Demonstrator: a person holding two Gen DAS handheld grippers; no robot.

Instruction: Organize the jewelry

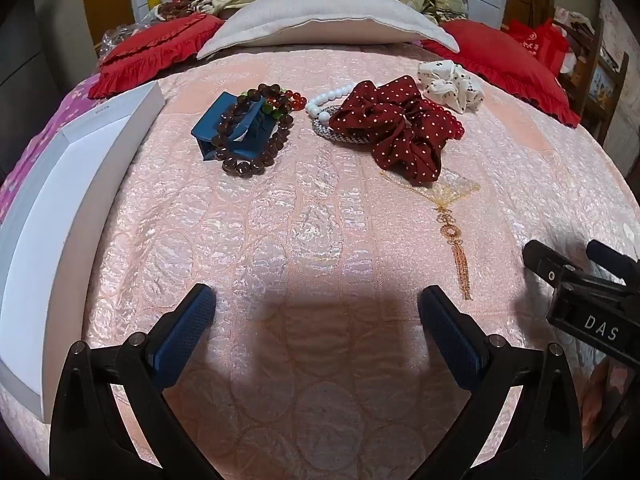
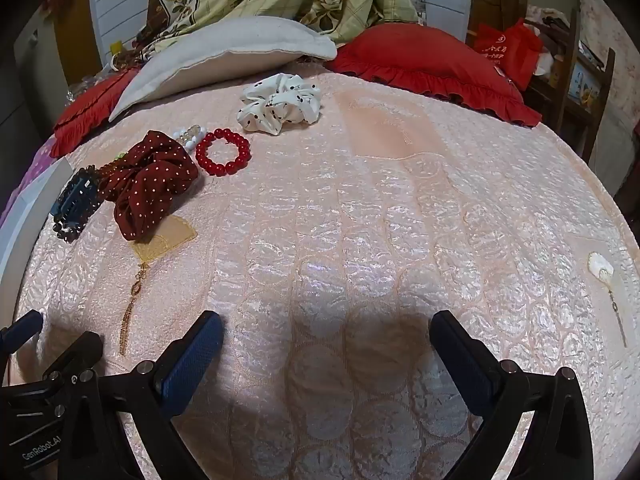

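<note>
Left wrist view: the left gripper point(image 1: 316, 300), fingers spread and holding nothing, should reach the brown bracelet point(image 1: 252, 136) near the bed's point(image 1: 320, 216) left edge, beside the white box point(image 1: 60, 200). Right wrist view: the right gripper point(image 2: 326, 328), also spread and unladen, faces the red bracelet point(image 2: 223, 151) toward the head end.

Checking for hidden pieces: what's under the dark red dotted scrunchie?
The dark red scrunchie overlaps a sparkly silver bangle and partly covers a red bead bracelet. The white bead bracelet lies beside it. Anything fully beneath is hidden.
</note>
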